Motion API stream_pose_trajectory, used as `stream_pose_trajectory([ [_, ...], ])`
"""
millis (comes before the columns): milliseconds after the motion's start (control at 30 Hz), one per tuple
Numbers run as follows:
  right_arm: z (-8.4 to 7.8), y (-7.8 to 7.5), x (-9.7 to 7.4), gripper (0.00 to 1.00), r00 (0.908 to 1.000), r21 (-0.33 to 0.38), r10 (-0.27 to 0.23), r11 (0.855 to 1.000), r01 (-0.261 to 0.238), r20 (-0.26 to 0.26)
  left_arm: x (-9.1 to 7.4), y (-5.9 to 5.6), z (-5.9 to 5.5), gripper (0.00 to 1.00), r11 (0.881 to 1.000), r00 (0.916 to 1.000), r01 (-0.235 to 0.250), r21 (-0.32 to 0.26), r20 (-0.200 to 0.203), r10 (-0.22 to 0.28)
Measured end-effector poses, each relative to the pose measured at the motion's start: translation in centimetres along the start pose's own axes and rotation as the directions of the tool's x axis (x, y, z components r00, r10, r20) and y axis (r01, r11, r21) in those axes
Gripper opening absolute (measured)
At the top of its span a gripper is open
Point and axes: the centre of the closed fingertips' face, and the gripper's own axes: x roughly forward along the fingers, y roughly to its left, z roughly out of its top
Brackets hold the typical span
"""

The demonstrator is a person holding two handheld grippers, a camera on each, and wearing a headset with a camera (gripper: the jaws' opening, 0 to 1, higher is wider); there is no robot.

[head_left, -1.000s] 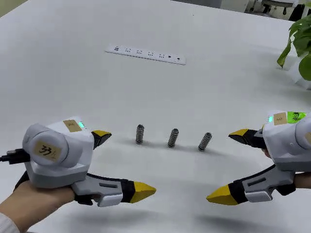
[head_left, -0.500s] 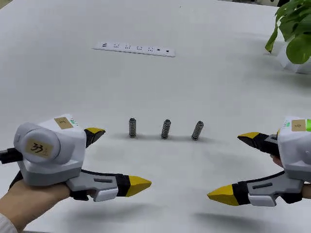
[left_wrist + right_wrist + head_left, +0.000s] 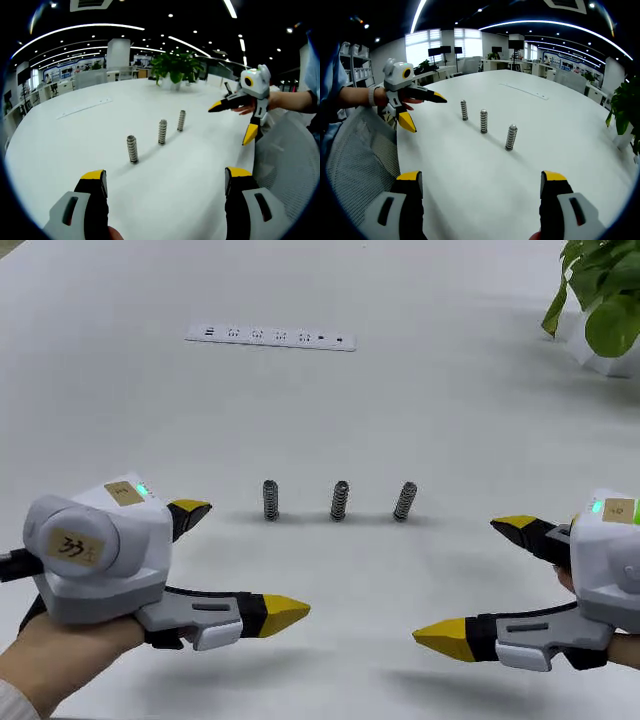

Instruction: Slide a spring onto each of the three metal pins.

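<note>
Three springs stand upright in a row at mid-tabletop: left spring (image 3: 270,499), middle spring (image 3: 340,500) and right spring (image 3: 405,500), evenly spaced and apart from one another. The pins cannot be made out; they are probably inside the coils, so the task looks complete. The springs are judged light, compressible and apt to tip or roll, so they are best pinched gently across the mid-coil. The left gripper (image 3: 243,558) hovers near-left and the right gripper (image 3: 467,580) near-right, both wide open, empty and clear of the row. A power strip (image 3: 270,336) lies far-left on the tabletop (image 3: 400,400), a plant (image 3: 600,300) far-right.
</note>
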Motion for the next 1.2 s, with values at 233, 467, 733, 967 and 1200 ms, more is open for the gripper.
stream_pose_trajectory([
  [233, -0.19, -0.06, -0.17, 0.99, 0.9992, 0.007, -0.033, 0.999, 0.033, 0.020, 0.06, 0.19, -0.07, 1.00, 1.000, 1.0000, -0.004, -0.007, 0.002, 0.004],
  [467, 0.18, -0.83, -0.73, 0.99, 0.9958, 0.028, -0.080, 0.997, 0.079, 0.045, 0.07, 0.11, -0.28, 1.00, 1.000, 1.0000, -0.003, -0.005, -0.005, 0.003],
  [733, -0.39, -0.19, -0.45, 0.99, 0.9971, 0.040, -0.068, 0.997, 0.067, 0.032, 0.18, 0.01, -0.45, 1.00, 1.000, 1.0000, 0.002, -0.010, -0.007, -0.003],
  [967, -0.37, -0.26, -0.38, 0.99, 0.9973, 0.052, -0.066, 0.997, 0.064, 0.034, 0.34, -0.04, -0.76, 1.00, 1.000, 0.9998, 0.009, -0.012, -0.016, -0.009],
  [1200, -0.52, 0.10, -0.17, 0.99, 0.9979, 0.049, -0.058, 0.997, 0.057, 0.028, 0.40, -0.12, -0.79, 1.00, 1.000, 0.9998, 0.012, -0.013, -0.017, -0.012],
])
